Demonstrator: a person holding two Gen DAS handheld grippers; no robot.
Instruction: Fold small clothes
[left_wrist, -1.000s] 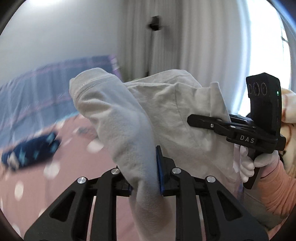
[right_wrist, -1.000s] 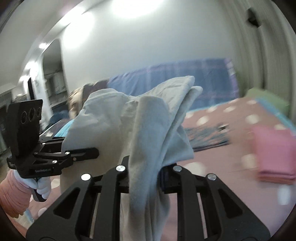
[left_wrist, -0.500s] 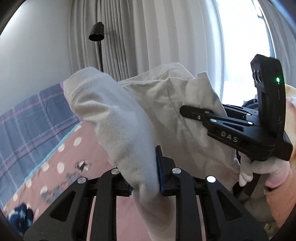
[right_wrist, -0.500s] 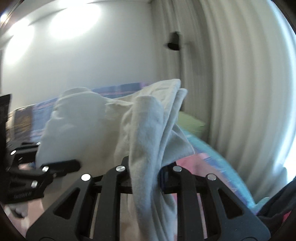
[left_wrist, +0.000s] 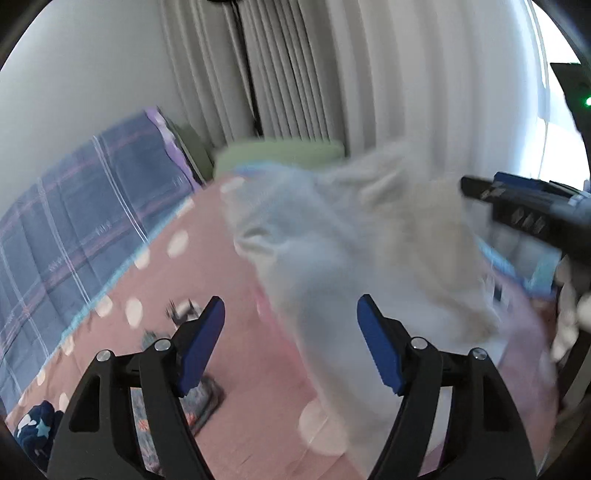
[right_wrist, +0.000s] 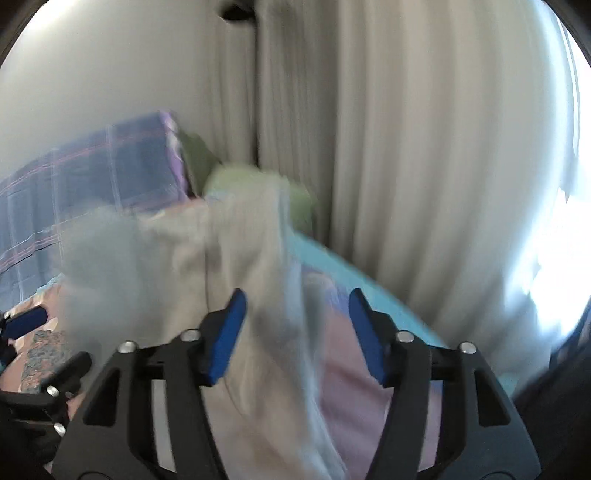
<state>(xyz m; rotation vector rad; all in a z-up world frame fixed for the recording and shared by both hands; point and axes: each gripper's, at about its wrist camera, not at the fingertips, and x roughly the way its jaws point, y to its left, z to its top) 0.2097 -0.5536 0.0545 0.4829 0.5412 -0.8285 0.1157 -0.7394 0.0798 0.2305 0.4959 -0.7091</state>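
Both grippers letting go at once. Left gripper (left_wrist: 291, 339): jaws opening, blue pads wide apart, and the cream garment (left_wrist: 369, 240) sits in the gap, nearer the right-hand pad; blur hides whether it touches, but nothing is clamped. Right gripper (right_wrist: 295, 332): jaws opening too, a band of the same garment (right_wrist: 266, 288) hanging down between the pads, close to the left-hand pad, not pinched.

Garment location: airborne or just draping over the pink polka-dot bedspread (left_wrist: 229, 288), heavily motion-blurred, between the two grippers. Its far edge reaches toward the green pillow (left_wrist: 280, 155) at the curtain side of the bedspread. Right gripper's fingers show at the right rim of the left wrist view (left_wrist: 524, 206); left gripper's show at the lower left of the right wrist view (right_wrist: 33, 339).

Step in hand, as I read it: dropping or tossing the garment flat onto the bedspread to start a fold. To do it well:
- release both sides together so the cloth lands square, not twisted
- keep the pads clear as it slides out, as fabric can snag on a pad edge
- aim for open bedspread, away from the dark patterned cloth (left_wrist: 207, 402) and the navy star-print item (left_wrist: 35, 432) near the left gripper
- wait for it to settle before regrasping; edges unreadable now.

Plaid blue blanket (left_wrist: 70, 218) lies beyond the bedspread's left edge, not in the way.
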